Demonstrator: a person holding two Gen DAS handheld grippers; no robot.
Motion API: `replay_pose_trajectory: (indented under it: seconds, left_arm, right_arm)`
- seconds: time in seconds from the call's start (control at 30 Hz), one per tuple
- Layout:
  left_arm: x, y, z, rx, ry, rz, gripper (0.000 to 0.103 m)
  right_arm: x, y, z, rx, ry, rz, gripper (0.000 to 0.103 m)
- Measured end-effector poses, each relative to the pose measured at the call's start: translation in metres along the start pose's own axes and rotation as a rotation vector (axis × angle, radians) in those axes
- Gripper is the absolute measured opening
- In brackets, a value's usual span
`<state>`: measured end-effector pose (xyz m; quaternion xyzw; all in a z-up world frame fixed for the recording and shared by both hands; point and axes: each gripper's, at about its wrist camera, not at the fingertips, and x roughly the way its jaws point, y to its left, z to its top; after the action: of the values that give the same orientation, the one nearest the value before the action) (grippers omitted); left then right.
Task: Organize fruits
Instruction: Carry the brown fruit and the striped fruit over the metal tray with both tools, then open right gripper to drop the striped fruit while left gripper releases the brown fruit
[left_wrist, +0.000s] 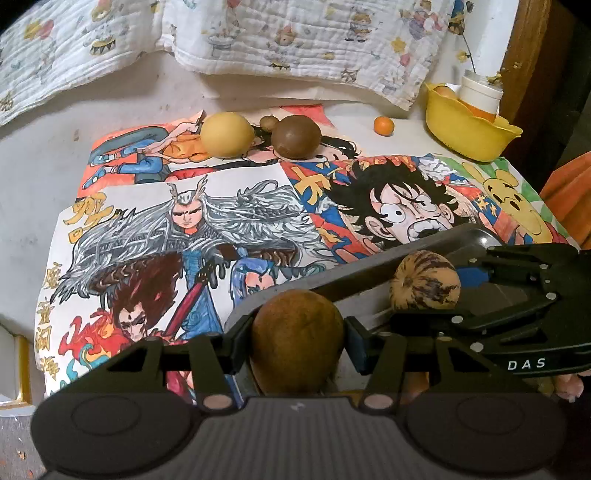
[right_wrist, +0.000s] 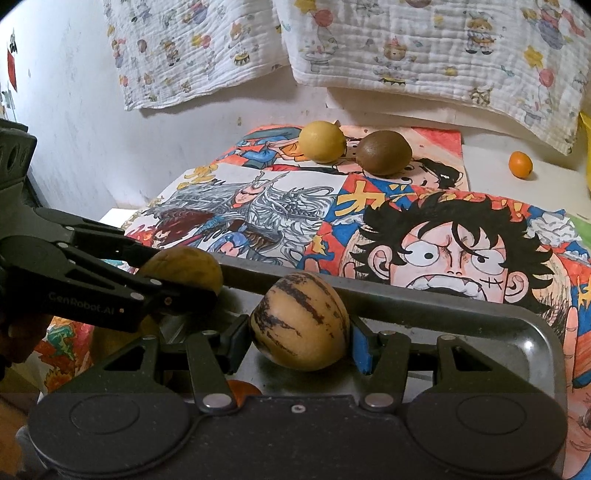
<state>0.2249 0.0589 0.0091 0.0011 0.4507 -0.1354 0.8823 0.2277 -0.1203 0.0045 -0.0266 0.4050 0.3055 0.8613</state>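
Left gripper (left_wrist: 298, 341) clamped on brown fruit (left_wrist: 297, 338), right gripper (right_wrist: 300, 328) clamped on striped fruit (right_wrist: 300, 325), both low in frame above grey tray (right_wrist: 517, 332).

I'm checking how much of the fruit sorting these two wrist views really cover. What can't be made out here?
- Left wrist view: underside of the brown fruit, hidden by the left gripper.
- Left wrist view: contents of the yellow bowl, hidden by its wall and a white jar.
- Right wrist view: an orange thing in the grey tray, mostly hidden by the right gripper.
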Motion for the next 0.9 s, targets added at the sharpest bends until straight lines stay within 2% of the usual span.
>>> replay_pose_trajectory:
  seconds: [0.1, 0.17, 0.23, 0.33, 0.57, 0.73, 0.9]
  left_arm:
    - [-0.001, 0.000, 0.000, -0.003, -0.001, -0.001, 0.058]
    - [-0.003, 0.000, 0.000, -0.007, -0.003, -0.007, 0.063]
    - [-0.005, -0.001, -0.002, -0.008, -0.008, -0.011, 0.074]
    - [-0.009, -0.003, -0.005, -0.002, -0.017, 0.001, 0.077]
    - [-0.035, -0.006, -0.013, -0.002, -0.096, 0.002, 0.097]
    - [-0.061, -0.010, -0.028, -0.004, -0.177, 0.004, 0.102]
    - [-0.083, -0.006, -0.046, -0.017, -0.232, -0.008, 0.102]
  right_arm:
    - [0.000, -0.002, -0.001, -0.001, 0.001, 0.009, 0.058]
    - [0.000, -0.002, -0.002, -0.002, 0.003, 0.014, 0.059]
    - [-0.001, -0.002, -0.003, -0.009, 0.002, 0.021, 0.059]
    - [-0.003, -0.003, -0.005, -0.013, -0.001, 0.033, 0.062]
    - [-0.016, -0.001, -0.013, -0.033, -0.014, 0.074, 0.077]
    - [-0.034, 0.006, -0.019, -0.083, -0.052, 0.080, 0.087]
    - [-0.053, 0.011, -0.025, -0.117, -0.084, 0.084, 0.097]
